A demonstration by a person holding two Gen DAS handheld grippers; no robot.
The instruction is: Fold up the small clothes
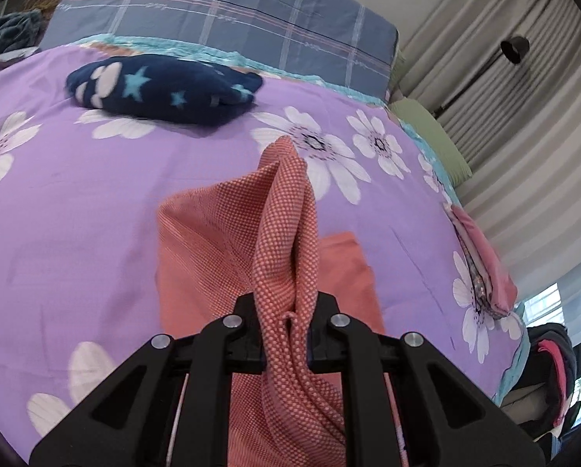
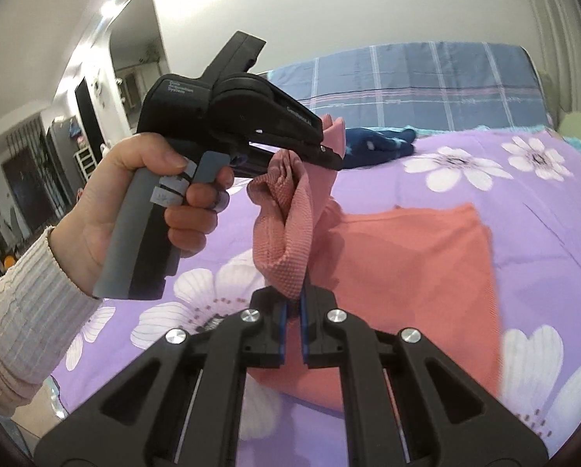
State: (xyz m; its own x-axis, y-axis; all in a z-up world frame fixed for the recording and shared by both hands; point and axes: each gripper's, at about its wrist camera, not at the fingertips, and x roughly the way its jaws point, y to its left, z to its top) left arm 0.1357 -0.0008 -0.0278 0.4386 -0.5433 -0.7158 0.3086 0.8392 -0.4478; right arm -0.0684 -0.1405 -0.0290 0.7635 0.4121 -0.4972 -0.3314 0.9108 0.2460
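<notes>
Coral knit cloth (image 1: 286, 233) hung bunched between both grippers, lifted off the purple flowered bedspread (image 1: 95, 202). The left gripper (image 1: 284, 334) was clamped on a thick gathered fold, its jaws nearly closed around the fabric. The right gripper (image 2: 295, 327) was pinched tight on a thin edge of the same garment, whose lower part (image 2: 407, 264) lay flat on the spread just ahead and to its right. Beyond the left gripper the spread lay open up to a navy star-patterned bundle (image 1: 162, 85) near the far edge, with a blue plaid cover (image 1: 220, 11) behind. Pink folded clothes (image 1: 481, 260) sat at the spread's right edge, well apart.
</notes>
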